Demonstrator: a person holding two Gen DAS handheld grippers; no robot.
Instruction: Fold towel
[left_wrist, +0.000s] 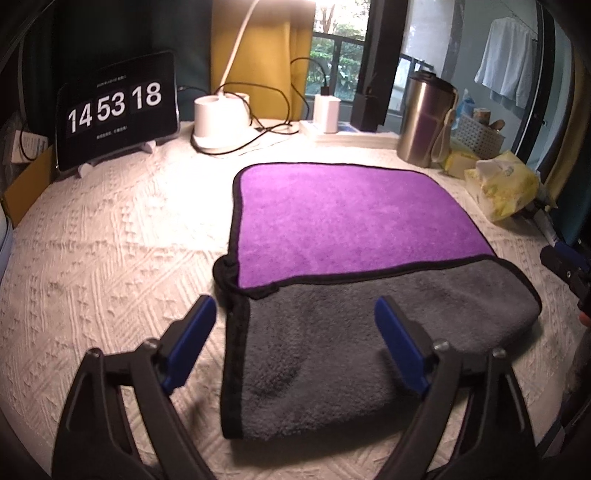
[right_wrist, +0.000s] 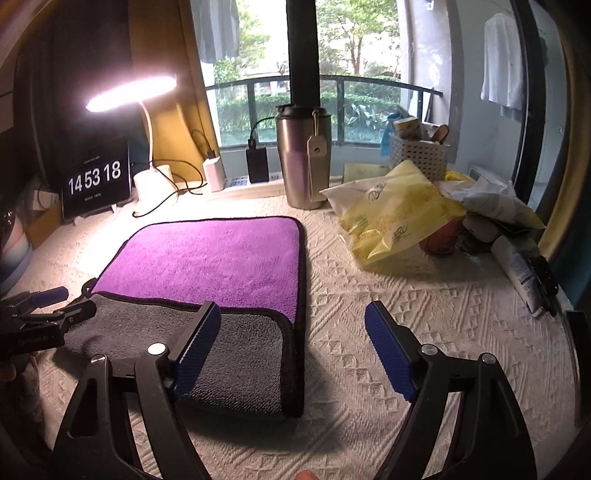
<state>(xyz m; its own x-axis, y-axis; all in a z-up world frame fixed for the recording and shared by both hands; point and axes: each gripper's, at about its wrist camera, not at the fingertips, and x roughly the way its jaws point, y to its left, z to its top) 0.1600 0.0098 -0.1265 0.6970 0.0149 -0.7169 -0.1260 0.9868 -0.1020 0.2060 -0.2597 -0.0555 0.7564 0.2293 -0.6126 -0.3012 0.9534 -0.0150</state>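
Left gripper (left_wrist: 295, 347): jaws spread wide, nothing between them, hovering over the near left corner of the towel.
Right gripper (right_wrist: 293, 350): jaws spread wide, empty, above the towel's near right corner; its left finger sits over the grey part, its right finger over the bare cloth.
Towel (left_wrist: 351, 258): lies on the white textured tablecloth (left_wrist: 110, 258) directly ahead of both grippers; the near part is folded over, grey side up, the far part shows purple with a black border.
Beyond the towel: a clock display (left_wrist: 116, 107) reading 14 53 18, a white lamp base (left_wrist: 218, 118), and a steel tumbler (right_wrist: 303, 158).
Right of the right gripper: a yellow bag (right_wrist: 391, 218).
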